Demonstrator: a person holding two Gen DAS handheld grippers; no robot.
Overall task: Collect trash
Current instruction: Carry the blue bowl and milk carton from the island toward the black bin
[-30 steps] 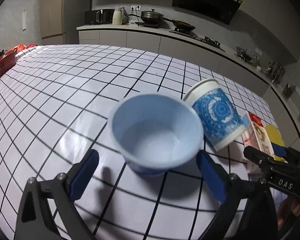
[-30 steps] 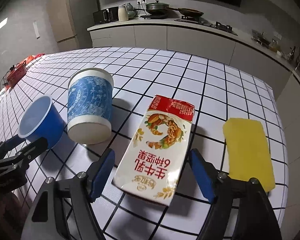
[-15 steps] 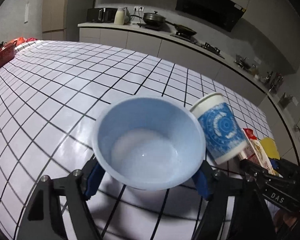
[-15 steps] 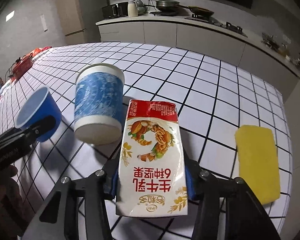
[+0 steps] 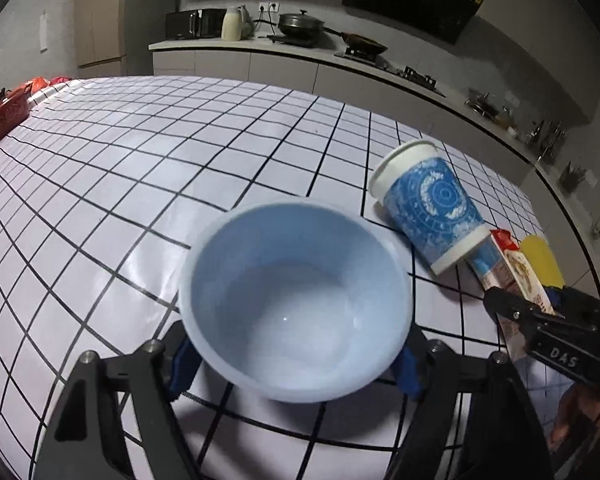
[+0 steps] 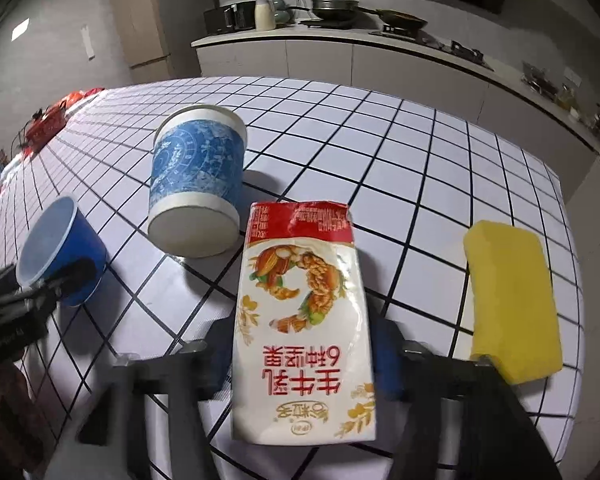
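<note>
My left gripper (image 5: 296,364) is shut on a light blue plastic cup (image 5: 296,312), open mouth toward the camera, held just above the checked table (image 5: 140,152). The cup also shows in the right wrist view (image 6: 58,248), with the left gripper (image 6: 16,308) on it. My right gripper (image 6: 304,364) is shut on a white and red milk carton (image 6: 304,328), lifted off the table. The carton's edge shows in the left wrist view (image 5: 516,272). A blue-patterned paper cup (image 6: 196,184) lies on its side between them; it also shows in the left wrist view (image 5: 428,204).
A yellow sponge (image 6: 512,300) lies at the right near the table edge. Red packets (image 5: 8,108) sit at the far left end. A kitchen counter (image 5: 300,52) with pots runs behind the table.
Both grippers closed, the left on the light blue cup and the right on the milk carton, and both things have risen off the table.
</note>
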